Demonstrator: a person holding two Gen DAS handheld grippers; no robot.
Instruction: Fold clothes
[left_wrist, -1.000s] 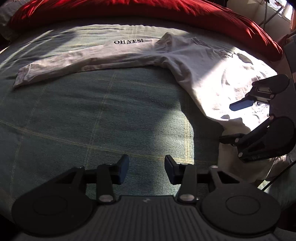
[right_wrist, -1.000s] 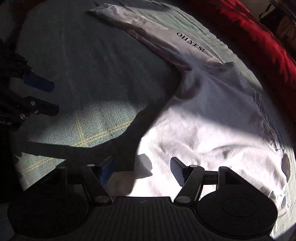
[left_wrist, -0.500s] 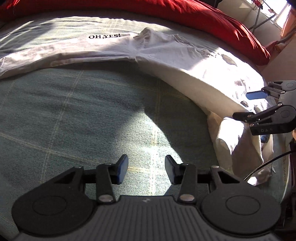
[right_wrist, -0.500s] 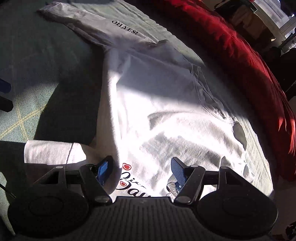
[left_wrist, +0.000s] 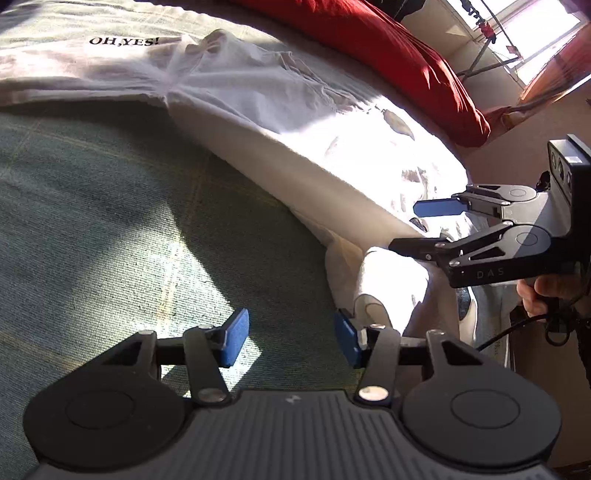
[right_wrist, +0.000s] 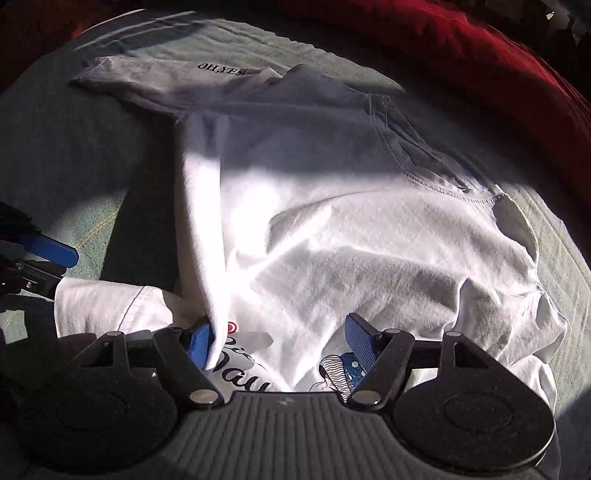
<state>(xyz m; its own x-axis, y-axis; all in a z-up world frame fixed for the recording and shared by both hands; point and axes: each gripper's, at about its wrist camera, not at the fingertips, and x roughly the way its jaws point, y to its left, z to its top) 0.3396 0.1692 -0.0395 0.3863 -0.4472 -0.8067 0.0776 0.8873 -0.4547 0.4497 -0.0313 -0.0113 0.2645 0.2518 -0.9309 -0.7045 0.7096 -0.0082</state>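
Observation:
A white long-sleeved shirt (left_wrist: 280, 110) lies spread on the green bed cover (left_wrist: 110, 206). Its far sleeve, printed "OH,YES!" (left_wrist: 123, 40), stretches to the left. The shirt's near side is turned over in a long fold (right_wrist: 201, 229), and the near sleeve's cuff (right_wrist: 103, 306) lies bunched at the bed's edge. My left gripper (left_wrist: 291, 338) is open over the cover, its right finger just beside that cuff (left_wrist: 391, 280). My right gripper (right_wrist: 280, 339) is open low over the printed front, its left pad (right_wrist: 201, 341) against the fold. In the left wrist view the right gripper (left_wrist: 417, 227) shows open.
A red duvet (left_wrist: 369, 48) runs along the far side of the bed (right_wrist: 480, 44). A hand (left_wrist: 546, 291) and a cable (left_wrist: 517, 328) are at the right, past the bed's edge. A stand (left_wrist: 491, 48) is by the bright window.
Both grippers have moved right, toward the shirt's near side and the bed's edge. The bunched cuff and the printed front have come into view. Both stay open.

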